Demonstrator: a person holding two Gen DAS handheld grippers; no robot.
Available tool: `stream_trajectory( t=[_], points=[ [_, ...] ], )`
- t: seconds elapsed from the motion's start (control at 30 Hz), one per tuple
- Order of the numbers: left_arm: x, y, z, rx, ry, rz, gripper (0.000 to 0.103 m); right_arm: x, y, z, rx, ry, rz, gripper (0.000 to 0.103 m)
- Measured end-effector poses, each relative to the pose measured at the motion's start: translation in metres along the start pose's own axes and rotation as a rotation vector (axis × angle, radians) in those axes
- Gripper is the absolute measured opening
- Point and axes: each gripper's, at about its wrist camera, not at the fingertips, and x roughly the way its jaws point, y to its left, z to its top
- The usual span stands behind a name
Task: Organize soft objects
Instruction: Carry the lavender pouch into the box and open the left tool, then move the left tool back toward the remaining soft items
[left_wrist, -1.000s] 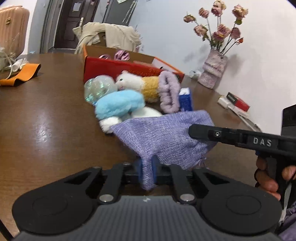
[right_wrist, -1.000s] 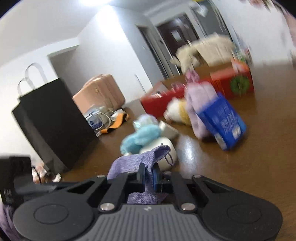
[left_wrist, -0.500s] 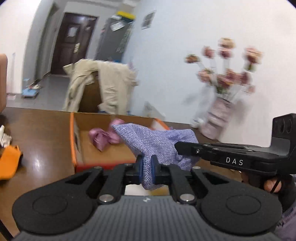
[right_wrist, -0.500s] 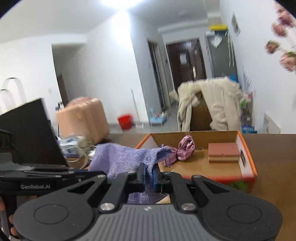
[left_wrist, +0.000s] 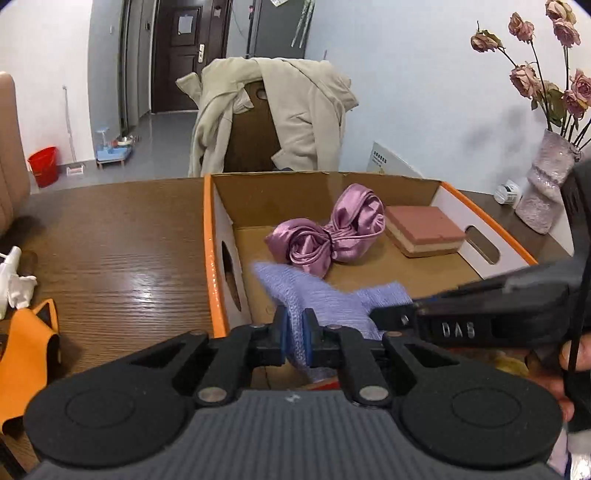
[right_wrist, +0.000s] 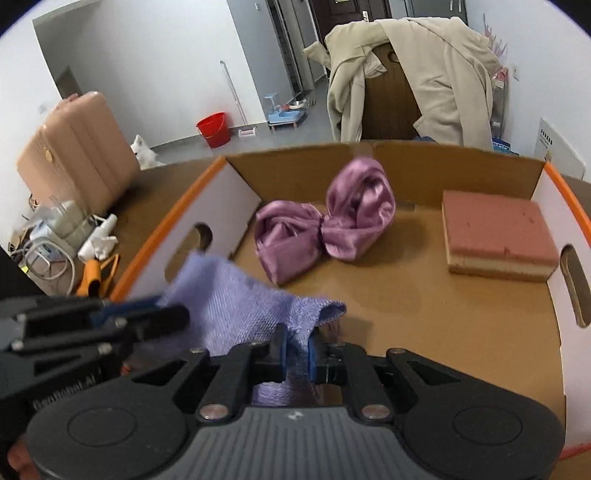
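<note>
Both grippers pinch the same lavender woven cloth pouch, which hangs stretched between them over the near edge of the orange-rimmed cardboard box. The left gripper is clamped on a fold of the fabric between its blue pads, and the right gripper is clamped on another fold in the same way.

The left wrist view shows the pouch above the box's near-left corner, with the right gripper's black finger reaching in from the right onto the fabric. It alone shows the brown wooden table left of the box, an orange fabric strap at the table's left edge, and a pale mauve vase of dried roses beyond the box's right wall.

The right wrist view looks further into the box and shows more of its bare floor. A knotted pink-purple satin cloth lies near the far wall, left of centre, and a pink-topped rectangular sponge block sits against the right wall. This view alone shows a peach hard-shell suitcase and a red bucket on the floor behind.
</note>
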Motion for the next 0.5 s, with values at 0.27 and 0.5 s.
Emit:
stream_trajectory(
  t=[0.27, 0.5],
  points=[
    [-0.027, -0.006, 0.016, -0.019, -0.026, 0.021, 0.045, -0.037, 0.014, 0.006, -0.040, -0.081, -0.032, 0.048],
    [-0.121, -0.028, 0.027, 0.006, -0.170, 0.044, 0.058, -0.142, 0.023, 0.012, -0.120, -0.253, -0.063, 0.073]
  ],
)
